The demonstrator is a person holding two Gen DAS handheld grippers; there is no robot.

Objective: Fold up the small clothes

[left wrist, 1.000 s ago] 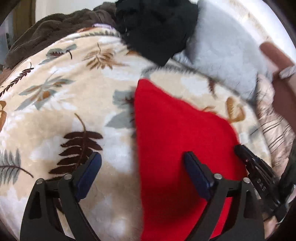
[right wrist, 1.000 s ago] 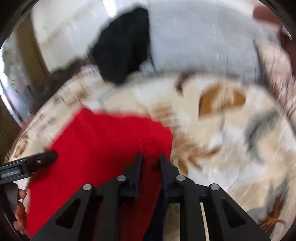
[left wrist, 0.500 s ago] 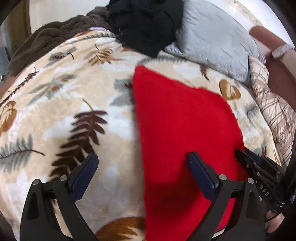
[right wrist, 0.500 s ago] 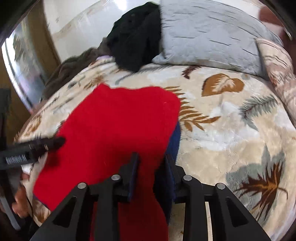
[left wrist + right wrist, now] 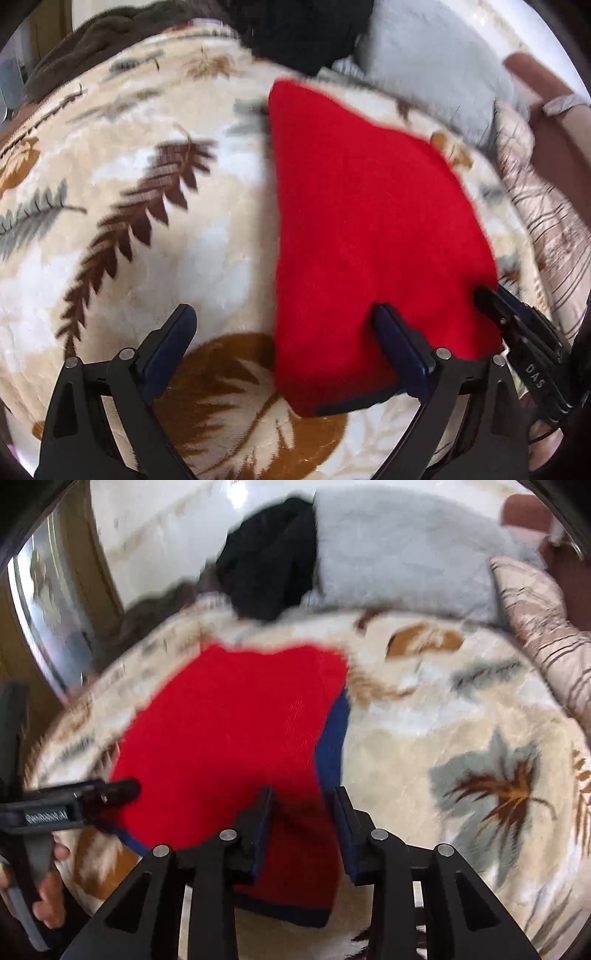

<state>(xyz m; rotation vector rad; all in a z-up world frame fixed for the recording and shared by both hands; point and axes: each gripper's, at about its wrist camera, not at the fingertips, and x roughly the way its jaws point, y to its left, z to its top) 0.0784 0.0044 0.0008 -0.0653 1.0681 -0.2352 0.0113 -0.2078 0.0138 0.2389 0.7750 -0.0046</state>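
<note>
red garment [image 5: 369,229]: 1; black garment [image 5: 273,576]: 1; grey pillow [image 5: 402,550]: 1; patterned pillow [image 5: 543,627]: 1; leaf-print blanket [image 5: 147,206]: 1

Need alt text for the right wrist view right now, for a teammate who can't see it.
The right gripper is open, its fingers straddling the near edge of a red garment with navy trim, lying flat on a leaf-print blanket. The left gripper reaches in from the left.

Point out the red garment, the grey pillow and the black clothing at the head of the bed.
Red garment [image 5: 369,229], left wrist view: middle of its red face.
Grey pillow [image 5: 402,554], right wrist view: middle of its top.
Black clothing [image 5: 271,579], right wrist view: centre of the heap.
</note>
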